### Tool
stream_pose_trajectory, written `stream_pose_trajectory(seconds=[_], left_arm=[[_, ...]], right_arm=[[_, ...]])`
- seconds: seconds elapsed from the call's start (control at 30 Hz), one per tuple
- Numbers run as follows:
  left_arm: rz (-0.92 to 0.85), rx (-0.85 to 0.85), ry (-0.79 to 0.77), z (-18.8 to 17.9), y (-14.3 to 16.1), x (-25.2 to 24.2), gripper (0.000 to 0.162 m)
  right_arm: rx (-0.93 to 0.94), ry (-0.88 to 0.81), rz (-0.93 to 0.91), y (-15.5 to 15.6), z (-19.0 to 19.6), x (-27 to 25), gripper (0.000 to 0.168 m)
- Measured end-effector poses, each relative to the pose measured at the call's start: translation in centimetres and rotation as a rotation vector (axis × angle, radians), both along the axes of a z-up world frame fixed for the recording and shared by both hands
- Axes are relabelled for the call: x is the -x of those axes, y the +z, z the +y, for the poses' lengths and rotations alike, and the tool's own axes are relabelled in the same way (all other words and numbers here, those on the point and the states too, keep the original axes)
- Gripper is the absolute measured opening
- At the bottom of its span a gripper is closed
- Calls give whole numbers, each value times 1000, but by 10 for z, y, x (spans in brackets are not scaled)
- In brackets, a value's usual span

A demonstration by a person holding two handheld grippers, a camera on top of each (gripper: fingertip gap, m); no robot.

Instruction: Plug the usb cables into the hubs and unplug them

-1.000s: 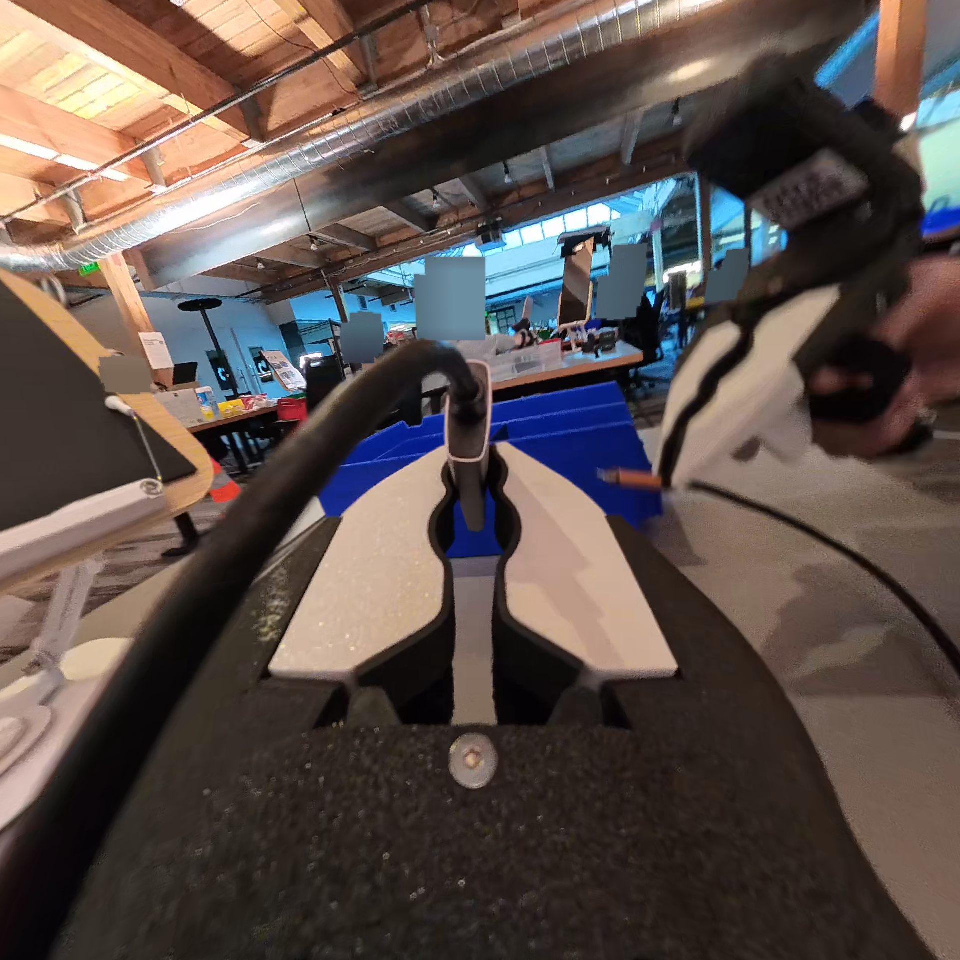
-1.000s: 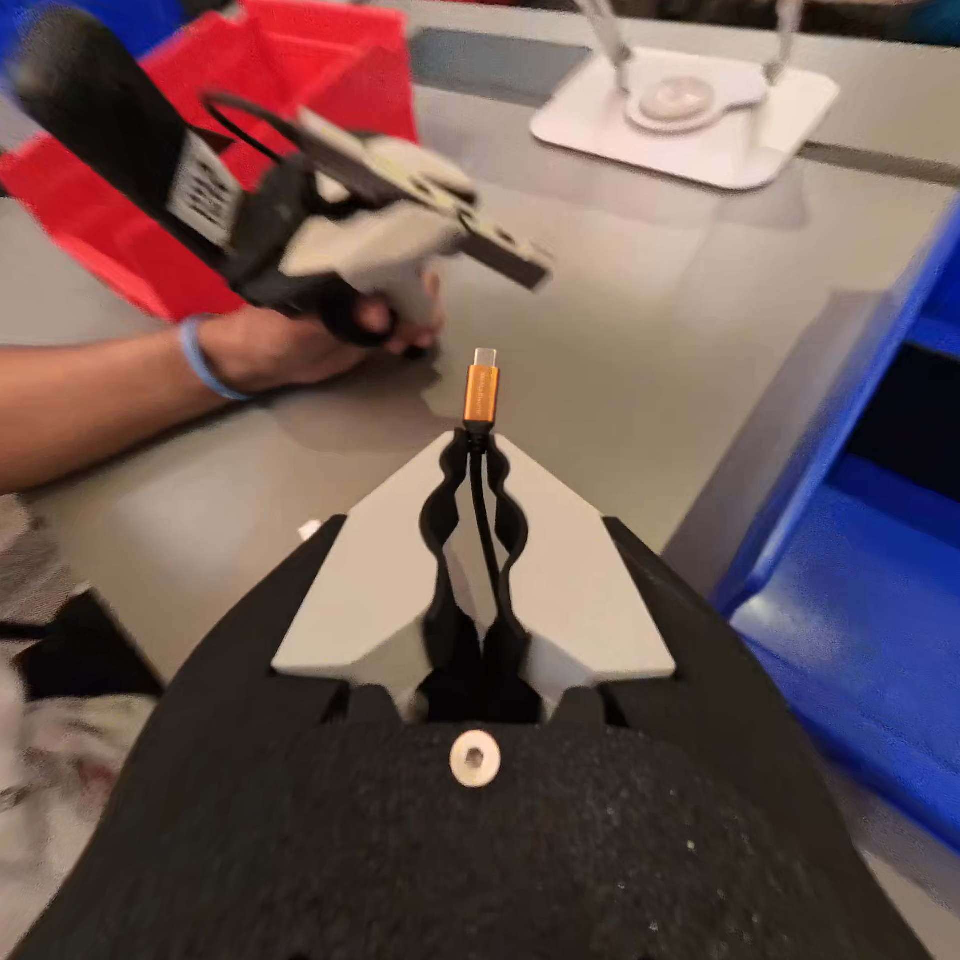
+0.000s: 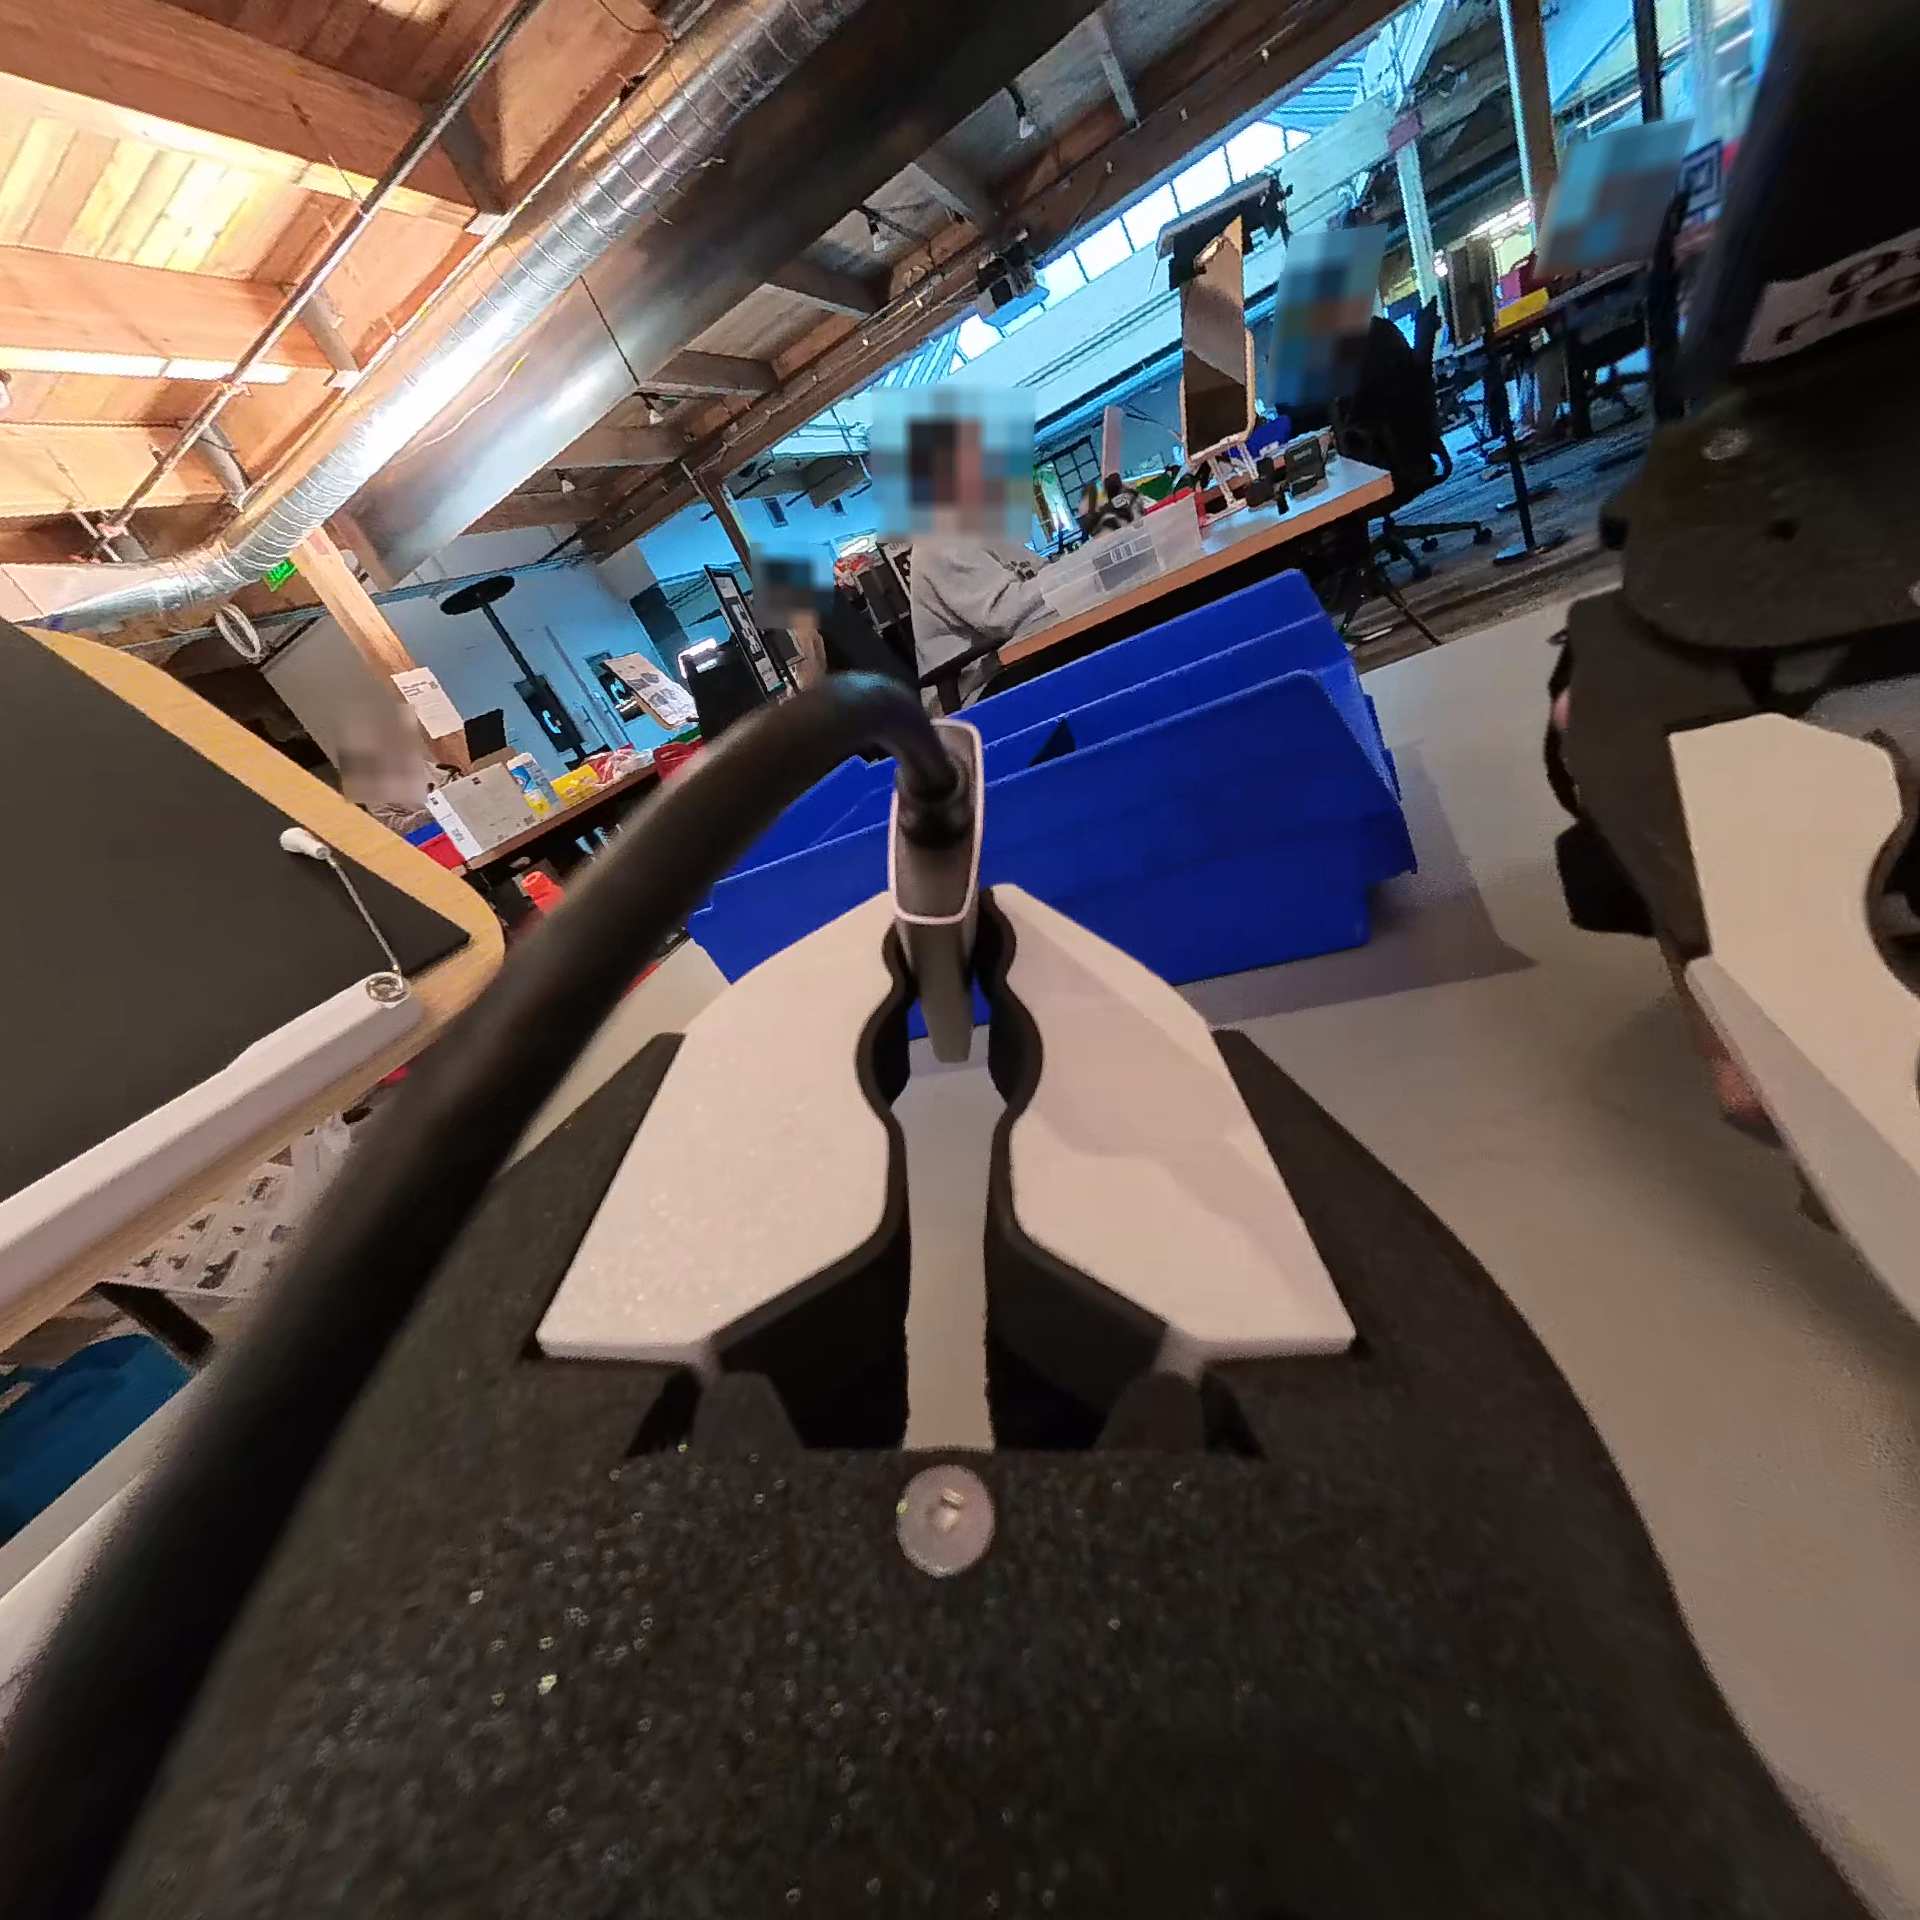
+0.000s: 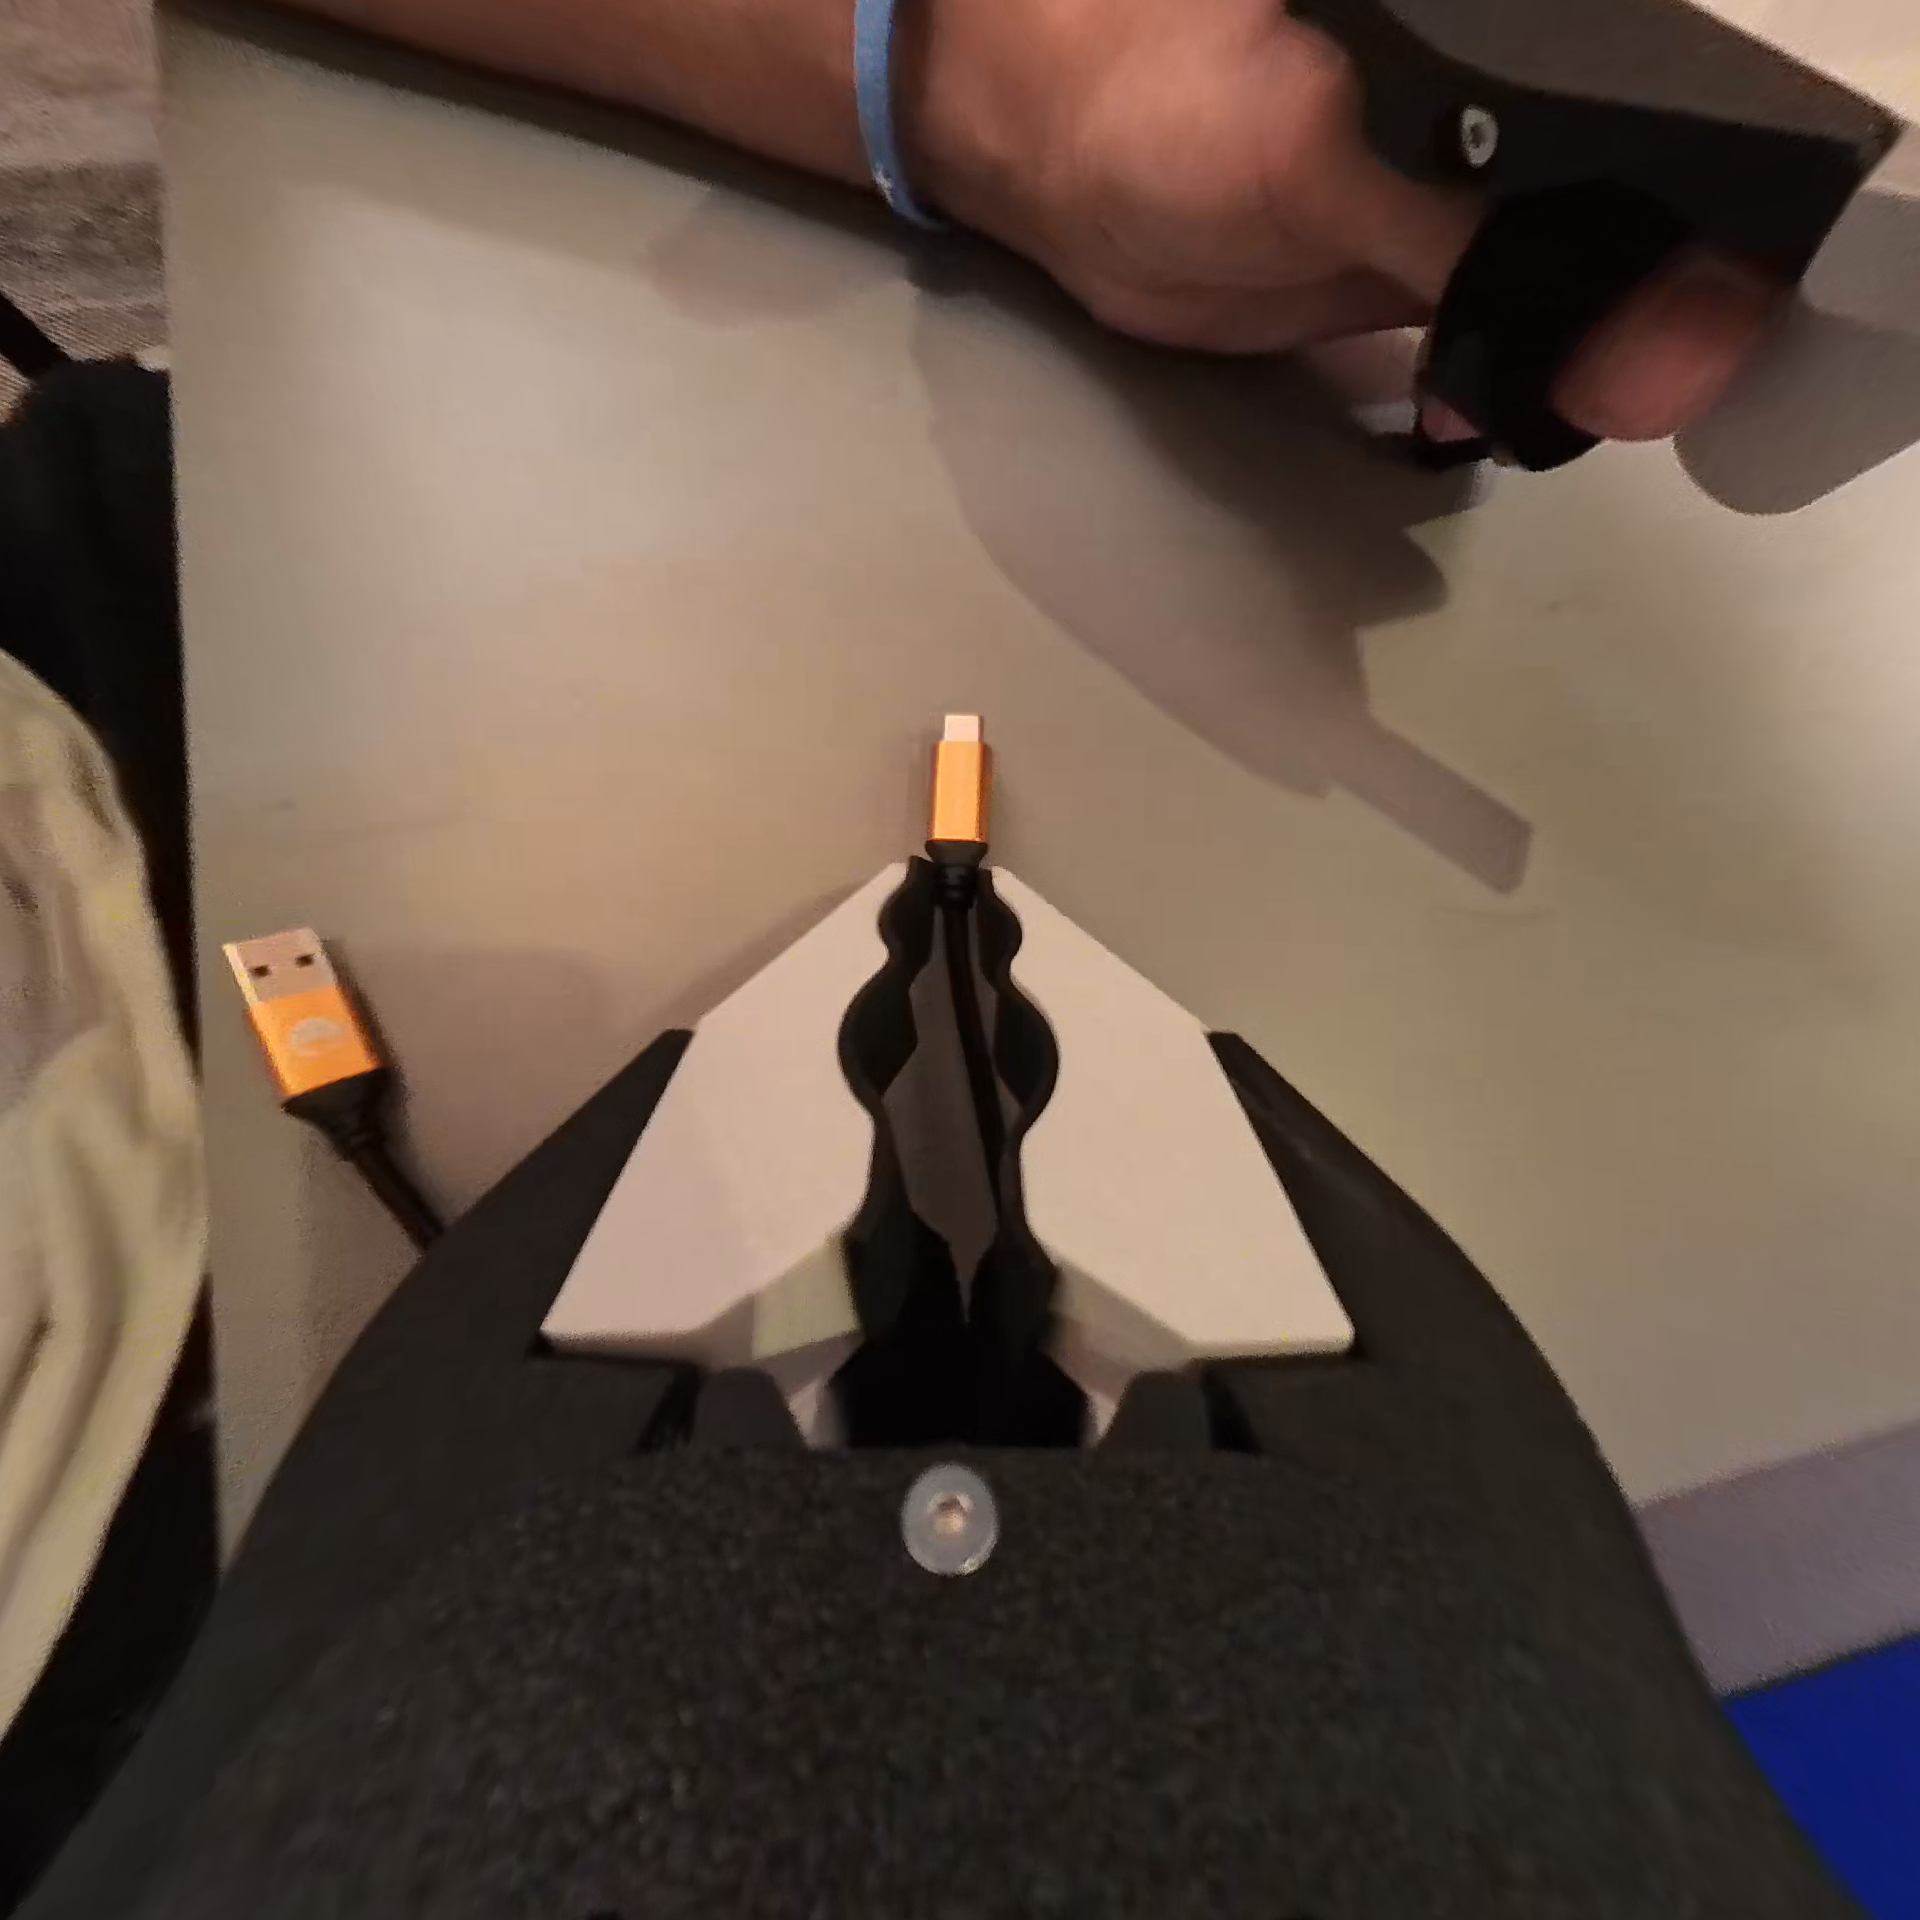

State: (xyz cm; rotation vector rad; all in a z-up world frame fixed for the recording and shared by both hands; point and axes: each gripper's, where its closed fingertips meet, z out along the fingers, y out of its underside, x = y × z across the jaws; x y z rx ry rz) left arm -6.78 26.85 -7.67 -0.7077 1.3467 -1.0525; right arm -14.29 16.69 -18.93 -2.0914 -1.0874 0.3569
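black, grainy plastic frames both views, with pale grey pads set into the fingers. the left gripper (image 3: 940, 997) is closed on a dark grey plug body (image 3: 935, 894) with a thin white outline, pinched between the finger tips and standing upright out of them. from its top a thick black cable (image 3: 499, 1049) bends over and sweeps back down past the left of the camera. the right gripper (image 4: 954, 883) is closed too — it pinches a thin black cord (image 4: 971, 1049) that runs up the channel between the pads, and the orange metal plug (image 4: 958, 792) at the cord's end sticks out just past the tips, its small silvery end pointing forward over the grey table (image 4: 582, 540).

outward from there, a second orange plug (image 4: 301, 1023), broader and flat-ended, lies on the table to the left of the right gripper, with its own black cord trailing under the gripper body; it is probably the same cord's other end, though the link is hidden. ahead in the right wrist view, a hand (image 4: 1164, 197) with a blue wristband (image 4: 883, 114) grips the other tool's black handle.

in the left wrist view, blue bins (image 3: 1122, 821) sit on the table beyond the held plug, and the other gripper looms blurred at the right edge. a wood-edged dark board (image 3: 156, 883) leans at the left.

as things stand, each tool has one connector in hand and the two connectors are apart, not joined.
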Motion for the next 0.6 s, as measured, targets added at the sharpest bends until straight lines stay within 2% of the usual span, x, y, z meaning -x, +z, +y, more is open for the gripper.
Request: stream_pose_trajectory(seconds=[0.17,0.27,0.53,0.6], left_arm=[[-3,6,0,1,1,0,9],[-3,5,-1,0,1,0,9],[1,-24,-14,-6,0,0,9],[-8,-56,-6,-9,0,0,9]], right_arm=[[-105,-4,-60,1,7,6,13],[-92,-10,-73,-4,11,8,16],[-53,-38,-56,-5,15,4,10],[-45,-73,-23,7,15,-3,10]])
